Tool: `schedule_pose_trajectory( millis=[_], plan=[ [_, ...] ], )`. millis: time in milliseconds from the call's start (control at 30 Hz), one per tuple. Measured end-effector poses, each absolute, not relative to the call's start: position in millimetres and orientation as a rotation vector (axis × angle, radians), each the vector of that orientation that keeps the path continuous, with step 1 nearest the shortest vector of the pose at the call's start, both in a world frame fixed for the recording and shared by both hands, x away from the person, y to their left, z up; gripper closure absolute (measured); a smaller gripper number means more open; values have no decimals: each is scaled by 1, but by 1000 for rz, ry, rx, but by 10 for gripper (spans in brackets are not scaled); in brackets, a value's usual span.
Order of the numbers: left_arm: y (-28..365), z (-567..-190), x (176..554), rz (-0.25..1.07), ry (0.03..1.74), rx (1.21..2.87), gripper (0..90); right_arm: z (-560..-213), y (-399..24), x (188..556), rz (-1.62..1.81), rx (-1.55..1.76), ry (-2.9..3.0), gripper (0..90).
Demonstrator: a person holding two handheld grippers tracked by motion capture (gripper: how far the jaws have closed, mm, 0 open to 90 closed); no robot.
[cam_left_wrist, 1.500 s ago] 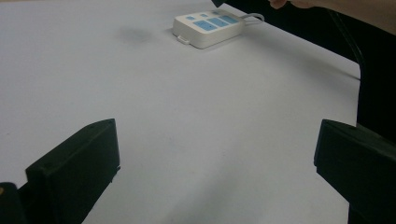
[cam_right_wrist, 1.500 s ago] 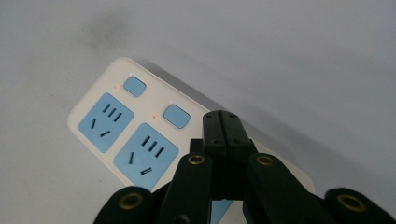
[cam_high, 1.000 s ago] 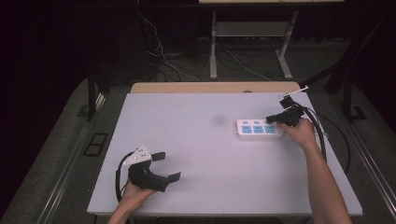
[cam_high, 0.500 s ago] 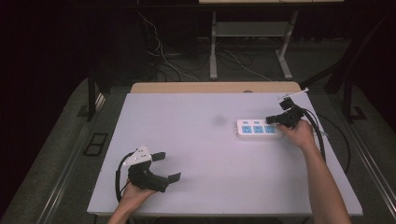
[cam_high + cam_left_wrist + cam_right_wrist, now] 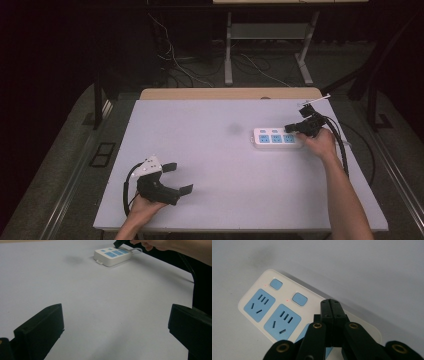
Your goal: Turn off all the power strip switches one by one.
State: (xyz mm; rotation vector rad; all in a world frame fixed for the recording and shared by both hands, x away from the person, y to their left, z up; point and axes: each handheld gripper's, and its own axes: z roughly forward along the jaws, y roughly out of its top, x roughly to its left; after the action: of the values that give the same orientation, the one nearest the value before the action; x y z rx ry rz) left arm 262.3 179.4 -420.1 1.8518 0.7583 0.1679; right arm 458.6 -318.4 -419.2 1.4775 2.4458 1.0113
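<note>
A white power strip (image 5: 276, 138) with blue sockets lies flat on the right part of the table. My right gripper (image 5: 291, 128) hovers over its right end, jaws pressed together with nothing between them; in the right gripper view the gripper (image 5: 331, 305) points down at the strip (image 5: 269, 308), beside a small blue switch button (image 5: 299, 299). Tiny red lights glow by the buttons. My left gripper (image 5: 178, 177) rests at the near left of the table, jaws wide apart and empty. The left gripper view shows the strip (image 5: 112, 257) far off.
The white table (image 5: 210, 165) has broad bare surface between the two grippers. A black cable (image 5: 344, 150) trails from the right gripper along the forearm. Beyond the table's far edge are a metal frame (image 5: 270, 35) and loose cables on the floor.
</note>
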Motion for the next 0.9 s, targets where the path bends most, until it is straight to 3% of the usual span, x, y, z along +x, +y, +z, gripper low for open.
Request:
schedule_pose_trajectory(
  millis=[900],
  plan=[
    [179,-421,264,160,764,1855,0,-399,-319,452,1051,1402,2451,900]
  ],
)
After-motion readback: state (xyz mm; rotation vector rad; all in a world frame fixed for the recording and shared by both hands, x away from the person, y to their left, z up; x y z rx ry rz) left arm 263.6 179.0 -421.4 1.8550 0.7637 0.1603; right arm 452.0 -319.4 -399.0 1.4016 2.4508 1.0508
